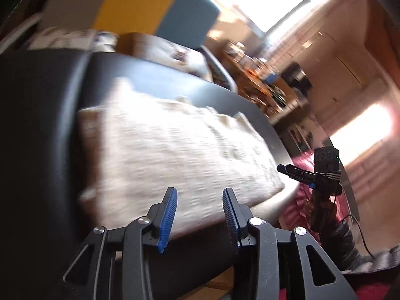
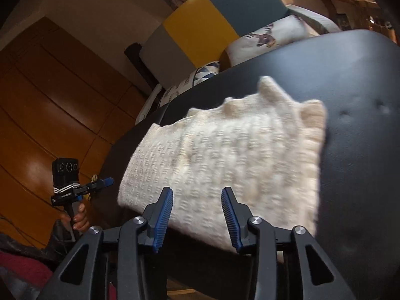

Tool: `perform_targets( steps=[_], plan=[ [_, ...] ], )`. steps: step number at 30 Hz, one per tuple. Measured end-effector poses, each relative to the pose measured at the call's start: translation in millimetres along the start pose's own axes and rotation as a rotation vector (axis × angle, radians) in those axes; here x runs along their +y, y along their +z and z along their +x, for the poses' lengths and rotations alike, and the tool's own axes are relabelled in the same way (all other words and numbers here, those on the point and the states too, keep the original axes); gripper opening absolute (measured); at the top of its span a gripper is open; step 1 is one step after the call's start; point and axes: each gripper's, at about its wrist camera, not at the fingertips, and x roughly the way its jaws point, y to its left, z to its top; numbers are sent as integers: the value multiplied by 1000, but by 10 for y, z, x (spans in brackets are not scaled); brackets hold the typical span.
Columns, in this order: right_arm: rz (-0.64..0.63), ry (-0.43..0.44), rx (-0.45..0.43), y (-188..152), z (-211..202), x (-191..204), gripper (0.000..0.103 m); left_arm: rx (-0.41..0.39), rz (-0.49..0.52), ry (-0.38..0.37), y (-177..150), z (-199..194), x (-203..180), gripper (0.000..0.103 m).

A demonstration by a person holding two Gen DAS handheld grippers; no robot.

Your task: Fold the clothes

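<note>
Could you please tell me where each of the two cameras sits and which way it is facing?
Left wrist: rides the left gripper, facing the folded cream knitted garment on the black padded table; the right gripper shows at right.
Right wrist: rides the right gripper, facing the same garment; the left gripper and hand show at left.
Shared: garment, table, yellow-and-blue chair.

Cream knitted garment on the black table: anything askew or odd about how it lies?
The cream knitted garment lies folded on the black table, but its near edge overhangs the table's front edge, and its far edge is bumpy and uneven. Both views are motion-blurred. No damage shows.
</note>
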Motion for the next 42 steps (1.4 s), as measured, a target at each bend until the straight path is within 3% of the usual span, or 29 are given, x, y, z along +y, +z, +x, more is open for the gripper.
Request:
perform_targets(
  steps=[3,5,8,13,22,23,24,26,31,33,35,40,42],
  plan=[
    [132,15,2,-129,-316,-529,48,86,94,-42,143,571,-478,38],
    [201,87,12,-151,-369,-813,48,143,157,-71,238,951,-797,38],
    [243,202,35,-106,-254,-1023,48,224,238,-93,364,1465,-1160,38],
    [237,370,183,-1,135,-1130,49,303,308,-105,419,1866,-1354,38],
    [-44,357,705,-121,629,-603,49,417,282,-77,365,2162,-1164,37],
    [-77,354,762,-134,684,-545,48,428,286,-76,349,2171,-1150,35],
    [-90,331,791,-156,687,-538,39,434,297,-67,328,2178,-1142,27],
    [-115,282,845,-201,687,-529,34,434,315,-45,286,2189,-1121,12],
    [-44,279,735,-236,582,-607,33,405,236,-77,284,2074,-1033,12],
    [-15,249,664,-249,434,-639,38,377,231,-85,293,1936,-1044,14],
    [-25,148,579,-216,198,-632,44,331,235,-90,327,1749,-1046,16],
    [-73,-99,269,79,-311,-408,46,209,189,-61,453,1346,-821,27],
    [-146,-178,176,155,-259,-156,46,180,170,-32,497,1280,-712,27]
  ],
)
